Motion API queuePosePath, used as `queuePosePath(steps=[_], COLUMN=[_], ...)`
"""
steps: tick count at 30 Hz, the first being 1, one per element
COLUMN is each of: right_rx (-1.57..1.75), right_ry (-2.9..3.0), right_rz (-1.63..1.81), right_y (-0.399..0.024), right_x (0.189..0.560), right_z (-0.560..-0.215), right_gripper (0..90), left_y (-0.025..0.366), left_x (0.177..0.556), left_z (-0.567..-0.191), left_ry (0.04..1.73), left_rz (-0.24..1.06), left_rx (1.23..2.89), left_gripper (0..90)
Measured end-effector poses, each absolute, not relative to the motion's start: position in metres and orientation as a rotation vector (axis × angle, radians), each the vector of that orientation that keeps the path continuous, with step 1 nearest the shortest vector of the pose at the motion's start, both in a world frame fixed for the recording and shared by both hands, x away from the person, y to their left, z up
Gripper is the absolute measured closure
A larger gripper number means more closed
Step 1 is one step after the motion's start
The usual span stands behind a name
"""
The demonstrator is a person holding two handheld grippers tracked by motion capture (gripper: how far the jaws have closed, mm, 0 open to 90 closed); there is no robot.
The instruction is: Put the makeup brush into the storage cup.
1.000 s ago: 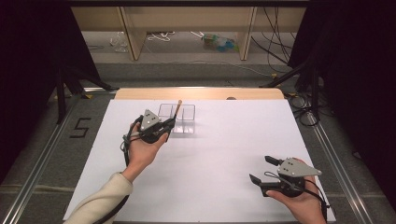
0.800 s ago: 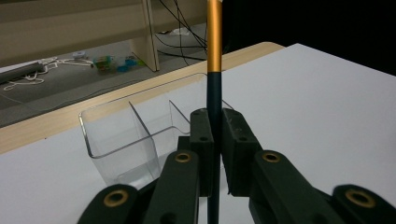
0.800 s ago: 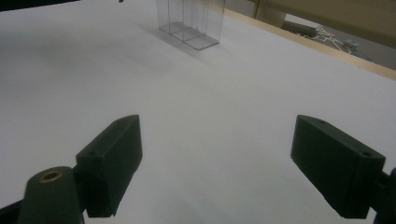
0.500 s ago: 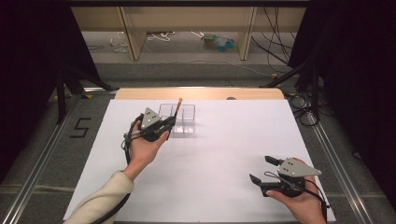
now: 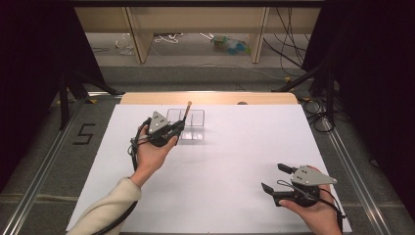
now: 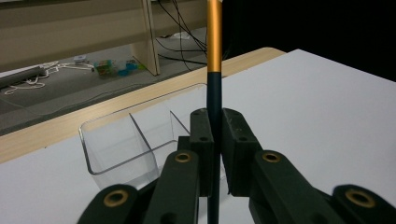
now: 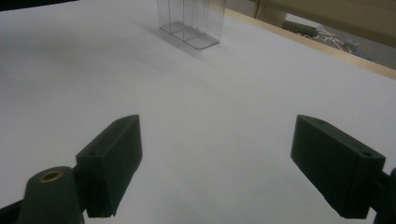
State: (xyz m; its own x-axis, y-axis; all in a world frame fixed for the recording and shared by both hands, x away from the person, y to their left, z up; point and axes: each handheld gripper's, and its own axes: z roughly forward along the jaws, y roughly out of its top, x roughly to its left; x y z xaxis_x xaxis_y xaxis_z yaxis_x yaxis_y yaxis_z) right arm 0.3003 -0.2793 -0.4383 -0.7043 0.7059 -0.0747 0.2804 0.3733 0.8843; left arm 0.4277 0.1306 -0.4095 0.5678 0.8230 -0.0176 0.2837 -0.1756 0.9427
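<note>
Left tongs [image 6: 214, 154] pinch a pen [image 6: 214, 56] beside the clear box [image 6: 126, 140]; right tongs [image 7: 233, 168] spread.

This place looks like a laboratory or a recording studio for tests, not a home. The work table [image 5: 215, 196] is covered with a plain white sheet and stands between dark curtains [image 5: 34, 73] on both sides, with black stand legs [image 5: 73, 85] and many loose cables [image 5: 313, 105] on the grey floor. On the floor at the left a black number five [image 5: 84, 133] is marked beside a metal rail [image 5: 39, 196], and behind the table stands simple light wooden furniture [image 5: 137, 34] with more cables [image 5: 169, 37] lying under it.
</note>
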Motion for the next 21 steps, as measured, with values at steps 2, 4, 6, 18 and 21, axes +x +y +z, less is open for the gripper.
queuePosePath(steps=[2, 4, 6, 18, 21], right_rx=[0.853, 0.852, 0.854, 0.851, 0.853], right_ry=[2.193, 2.194, 2.194, 2.195, 2.193], right_rz=[1.286, 1.285, 1.285, 1.285, 1.285], right_y=[-0.2793, -0.2794, -0.2793, -0.2795, -0.2793], right_x=[0.3002, 0.3003, 0.3004, 0.3004, 0.3004], right_z=[-0.4382, -0.4383, -0.4384, -0.4384, -0.4384], right_gripper=[17.6, 17.6, 17.6, 17.7, 17.6], left_y=[0.1306, 0.1306, 0.1304, 0.1291, 0.1285], left_x=[0.4281, 0.4287, 0.4292, 0.4315, 0.4315], left_z=[-0.4092, -0.4089, -0.4086, -0.4071, -0.4068], left_ry=[0.923, 0.921, 0.923, 0.917, 0.917], left_rz=[0.631, 0.630, 0.630, 0.630, 0.630], left_rx=[1.731, 1.732, 1.729, 1.733, 1.733], left_gripper=[83.4, 83.4, 83.5, 83.4, 83.4])
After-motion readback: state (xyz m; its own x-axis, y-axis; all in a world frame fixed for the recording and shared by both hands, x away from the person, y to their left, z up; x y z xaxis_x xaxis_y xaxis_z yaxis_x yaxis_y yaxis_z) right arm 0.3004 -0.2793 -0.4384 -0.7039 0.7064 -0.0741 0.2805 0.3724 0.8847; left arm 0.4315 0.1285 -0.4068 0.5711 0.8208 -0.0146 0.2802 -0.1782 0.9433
